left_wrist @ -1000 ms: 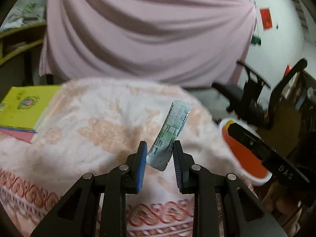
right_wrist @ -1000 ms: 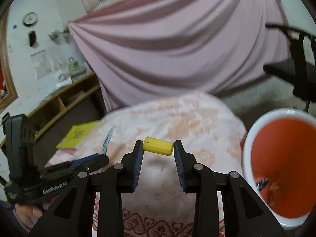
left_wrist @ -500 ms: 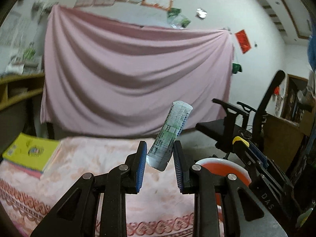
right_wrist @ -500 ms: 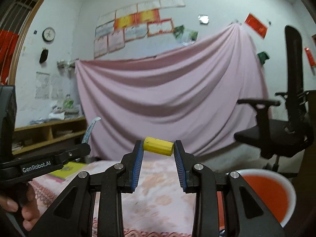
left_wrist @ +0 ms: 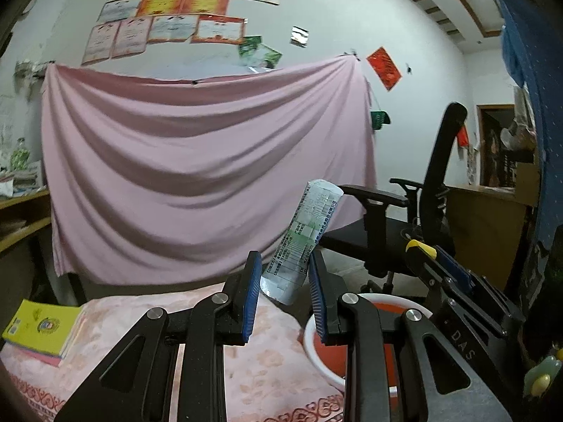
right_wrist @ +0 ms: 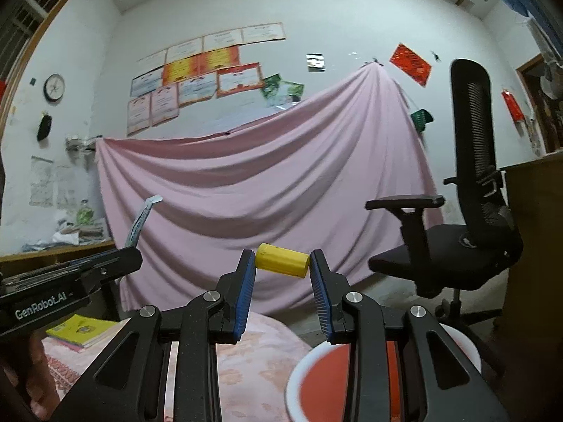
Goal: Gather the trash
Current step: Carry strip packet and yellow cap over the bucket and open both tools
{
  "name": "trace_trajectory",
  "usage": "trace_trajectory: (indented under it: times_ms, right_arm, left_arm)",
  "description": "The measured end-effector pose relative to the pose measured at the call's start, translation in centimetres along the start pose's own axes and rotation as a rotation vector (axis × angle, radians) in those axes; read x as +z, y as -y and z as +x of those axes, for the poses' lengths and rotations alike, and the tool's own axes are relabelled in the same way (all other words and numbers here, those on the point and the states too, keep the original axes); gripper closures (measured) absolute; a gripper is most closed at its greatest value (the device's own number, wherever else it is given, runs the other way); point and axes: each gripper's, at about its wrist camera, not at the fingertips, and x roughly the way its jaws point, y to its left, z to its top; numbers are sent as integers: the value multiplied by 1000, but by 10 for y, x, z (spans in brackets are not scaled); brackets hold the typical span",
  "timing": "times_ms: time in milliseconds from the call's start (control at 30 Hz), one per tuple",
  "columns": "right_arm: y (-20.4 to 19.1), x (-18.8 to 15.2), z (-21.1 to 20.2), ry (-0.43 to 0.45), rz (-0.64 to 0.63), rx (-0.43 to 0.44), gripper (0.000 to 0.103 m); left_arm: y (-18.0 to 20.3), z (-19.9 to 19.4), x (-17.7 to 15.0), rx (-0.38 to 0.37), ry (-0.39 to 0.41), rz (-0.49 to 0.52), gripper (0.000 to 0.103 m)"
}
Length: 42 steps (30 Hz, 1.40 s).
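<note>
Now both tools raised, basin (right_wrist: 457, 348) nearer below.

Place: a lived-in room of a home, used partly as a study.
Walls: whitewashed, with rows of certificates (right_wrist: 207, 66), a round clock (right_wrist: 54, 87) and a red paper diamond (right_wrist: 410, 64).
Backdrop: a pink sheet (left_wrist: 197, 172) pinned across the wall.
Furniture: a black office chair (right_wrist: 468, 218), a wooden shelf (left_wrist: 21, 218) with piled papers.
Surface: a floral pink cloth (left_wrist: 267, 365) bearing stacked books (left_wrist: 42, 330).
Floor: an orange basin (right_wrist: 330, 383) with a white rim.
</note>
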Motion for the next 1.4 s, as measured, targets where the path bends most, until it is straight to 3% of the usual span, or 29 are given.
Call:
trace_trajectory:
  times_ms: [267, 633, 933, 1400]
  right_arm:
    - [22, -3, 1, -21, 34, -44, 73]
    - [54, -17, 18, -143, 107, -94, 73]
    - [81, -29, 30, -248, 188, -119, 73]
    - [93, -36, 38, -321, 234, -142, 72]
  left_arm:
    - [29, 26, -7, -58, -39, 45, 80]
    - [54, 88, -19, -150, -247, 16, 80]
    - [65, 124, -30, -190, -370, 11, 80]
    - [61, 138, -40, -183, -463, -17, 76]
